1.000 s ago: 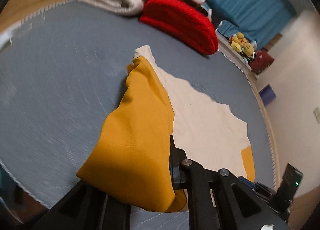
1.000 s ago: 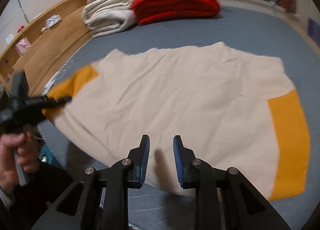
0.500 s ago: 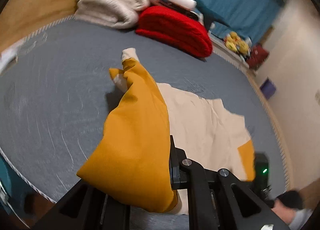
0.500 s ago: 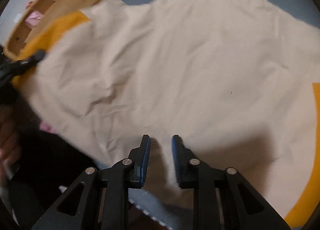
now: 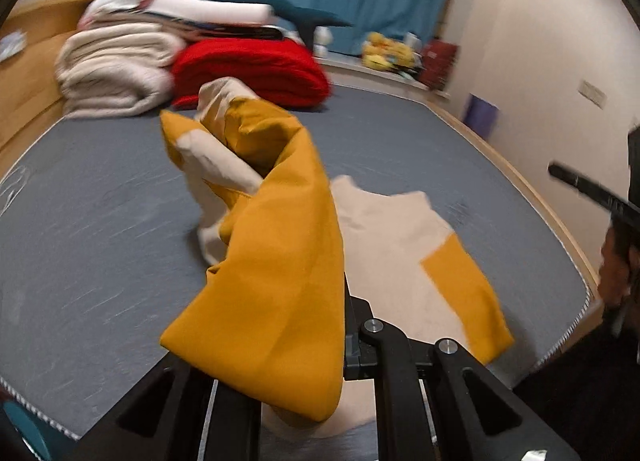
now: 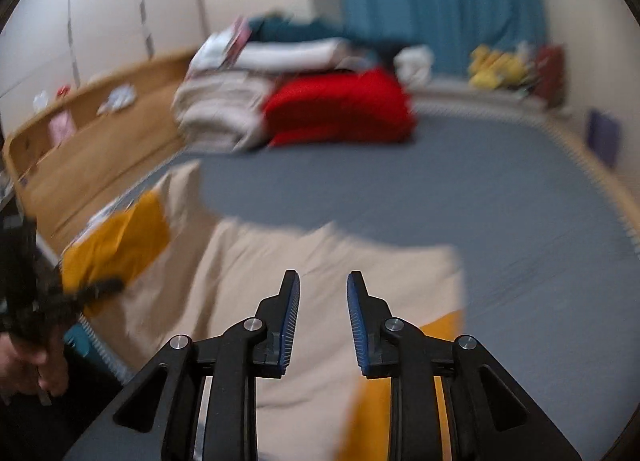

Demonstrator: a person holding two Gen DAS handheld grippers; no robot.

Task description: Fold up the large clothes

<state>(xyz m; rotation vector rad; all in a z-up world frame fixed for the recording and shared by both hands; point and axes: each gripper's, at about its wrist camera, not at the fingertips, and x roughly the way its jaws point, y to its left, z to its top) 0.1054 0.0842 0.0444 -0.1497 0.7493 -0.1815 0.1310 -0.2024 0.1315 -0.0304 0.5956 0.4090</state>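
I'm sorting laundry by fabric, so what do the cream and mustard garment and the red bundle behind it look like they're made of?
The garment looks like thin, matte woven cloth, perhaps cotton: it drapes in soft folds from the left gripper and creases easily. The red bundle seems thicker and plush, maybe fleece or knit; it holds a rounded, padded shape. Blur hides its texture.

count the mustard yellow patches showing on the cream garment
2. One yellow patch is lifted in the shut left gripper; the other yellow patch lies on the cream garment near the mattress edge. Folds may hide more.
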